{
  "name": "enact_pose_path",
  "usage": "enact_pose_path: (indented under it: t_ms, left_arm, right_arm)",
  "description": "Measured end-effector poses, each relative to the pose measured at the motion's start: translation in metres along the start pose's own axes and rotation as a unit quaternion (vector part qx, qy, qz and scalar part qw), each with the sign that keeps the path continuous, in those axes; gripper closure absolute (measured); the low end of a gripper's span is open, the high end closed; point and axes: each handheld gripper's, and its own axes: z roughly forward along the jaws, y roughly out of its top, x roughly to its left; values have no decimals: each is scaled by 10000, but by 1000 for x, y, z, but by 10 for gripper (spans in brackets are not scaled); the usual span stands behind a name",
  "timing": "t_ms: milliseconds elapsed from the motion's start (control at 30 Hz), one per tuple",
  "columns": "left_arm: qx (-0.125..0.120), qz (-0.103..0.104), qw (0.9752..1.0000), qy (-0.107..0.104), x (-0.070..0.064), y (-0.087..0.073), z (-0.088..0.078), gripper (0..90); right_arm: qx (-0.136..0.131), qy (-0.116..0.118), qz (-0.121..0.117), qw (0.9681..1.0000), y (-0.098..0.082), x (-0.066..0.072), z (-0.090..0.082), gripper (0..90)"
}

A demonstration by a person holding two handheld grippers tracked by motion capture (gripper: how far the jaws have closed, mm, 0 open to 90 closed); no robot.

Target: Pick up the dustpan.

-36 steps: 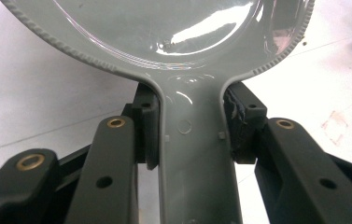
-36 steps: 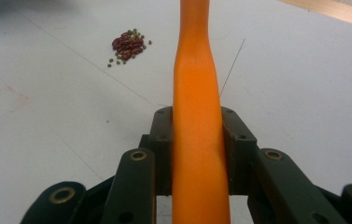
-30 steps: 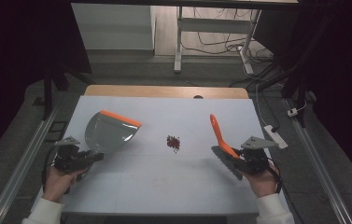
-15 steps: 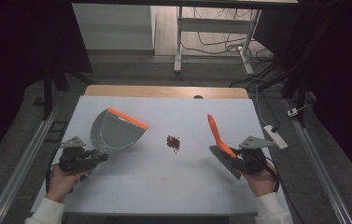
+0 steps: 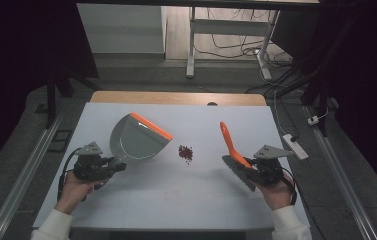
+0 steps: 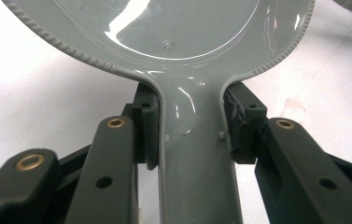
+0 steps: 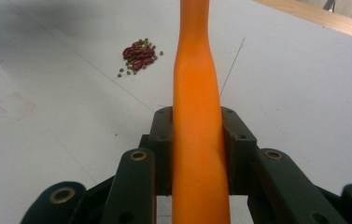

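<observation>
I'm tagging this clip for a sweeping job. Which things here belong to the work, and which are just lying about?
In the job:
- grey dustpan, held by the left tongs
- orange-handled brush, held by the right tongs
- pile of red beans

Lying about:
- white power strip at the table's right edge
- cables on the floor behind the table

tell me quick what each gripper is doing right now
Left gripper: shut on the grey dustpan handle.
Right gripper: shut on the orange brush handle.
</observation>
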Motion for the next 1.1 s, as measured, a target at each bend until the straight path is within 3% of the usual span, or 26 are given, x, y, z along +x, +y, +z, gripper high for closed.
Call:
enact_pose_path:
  t_ms: [400,533,600,833,1100]
  left_arm:
    - [195,338,9990,-239,-5,18,16,618]
    - [356,547,9972,-370,-10,18,21,618]
    - [460,630,9964,-329,-13,17,22,618]
    - [758,778,9931,-449,-19,9,22,618]
    - [940,912,9887,-727,-21,5,23,617]
  right_arm:
    - [-30,3,14,10000,3,1,1,703]
    - [-36,10,2,10000,4,2,2,703]
    - [-33,14,9,10000,4,2,1,703]
    - [-56,13,5,10000,5,2,1,703]
    - [-77,70,-34,9999,14,4,10,703]
